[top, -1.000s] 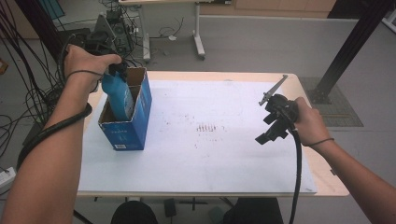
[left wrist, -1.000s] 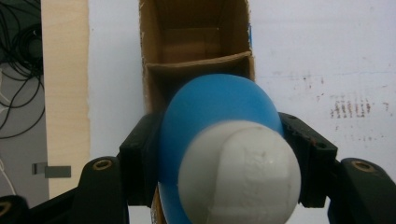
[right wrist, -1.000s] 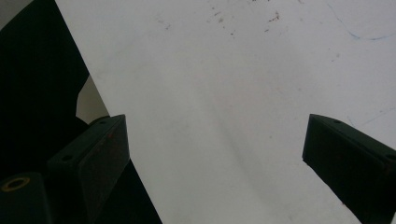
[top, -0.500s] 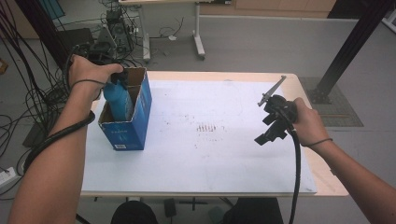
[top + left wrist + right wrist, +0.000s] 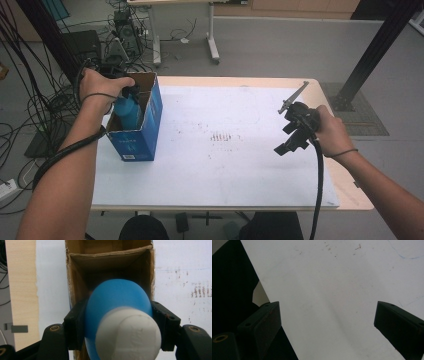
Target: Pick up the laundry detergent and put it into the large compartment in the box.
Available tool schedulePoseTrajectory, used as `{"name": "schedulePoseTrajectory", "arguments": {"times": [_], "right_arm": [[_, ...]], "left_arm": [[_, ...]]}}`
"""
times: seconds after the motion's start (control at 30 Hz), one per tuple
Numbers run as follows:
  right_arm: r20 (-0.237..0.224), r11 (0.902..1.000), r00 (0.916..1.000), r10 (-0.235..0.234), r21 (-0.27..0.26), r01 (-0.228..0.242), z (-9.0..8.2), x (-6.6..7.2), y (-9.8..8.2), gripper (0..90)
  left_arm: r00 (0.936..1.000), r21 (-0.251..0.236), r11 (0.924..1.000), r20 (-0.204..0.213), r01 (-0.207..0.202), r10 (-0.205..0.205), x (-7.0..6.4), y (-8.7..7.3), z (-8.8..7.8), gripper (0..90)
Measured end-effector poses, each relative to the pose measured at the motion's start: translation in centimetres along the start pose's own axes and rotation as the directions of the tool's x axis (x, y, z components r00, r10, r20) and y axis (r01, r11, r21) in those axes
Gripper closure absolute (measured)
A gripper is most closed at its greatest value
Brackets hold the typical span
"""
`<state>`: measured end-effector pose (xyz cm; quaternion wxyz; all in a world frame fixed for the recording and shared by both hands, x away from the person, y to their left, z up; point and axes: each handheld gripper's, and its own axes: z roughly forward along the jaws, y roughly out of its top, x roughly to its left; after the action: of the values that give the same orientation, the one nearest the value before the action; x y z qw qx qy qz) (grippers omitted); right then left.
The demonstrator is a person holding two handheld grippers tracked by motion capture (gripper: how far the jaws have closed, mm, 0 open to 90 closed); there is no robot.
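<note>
Left gripper (image 5: pixel 117 322) clamped on blue bottle (image 5: pixel 117 300), white cap toward camera, bottle partly inside open cardboard box (image 5: pixel 145 125); right gripper (image 5: pixel 327 322) held with jaws spread above white table sheet (image 5: pixel 225 165)

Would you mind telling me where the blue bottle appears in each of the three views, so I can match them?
High view: blue bottle at left, partly inside the cardboard box.
Left gripper view: bottle centre, between the jaws.
Right gripper view: not in it.
Shared landmark: the box.
</note>
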<state>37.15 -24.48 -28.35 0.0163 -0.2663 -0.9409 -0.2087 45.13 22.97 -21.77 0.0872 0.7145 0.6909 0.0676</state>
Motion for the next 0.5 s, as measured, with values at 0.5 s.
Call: {"name": "schedulePoseTrajectory", "arguments": {"times": [0.5], "right_arm": [[0.003,1.0000,1.0000,-0.003,-0.003,0.003,-0.2,0.0,-0.1,7.6]], "left_arm": [[1.0000,0.031,0.9995,-0.007,-0.002,0.003,-0.2,-0.5,2.0,37.9]]}}
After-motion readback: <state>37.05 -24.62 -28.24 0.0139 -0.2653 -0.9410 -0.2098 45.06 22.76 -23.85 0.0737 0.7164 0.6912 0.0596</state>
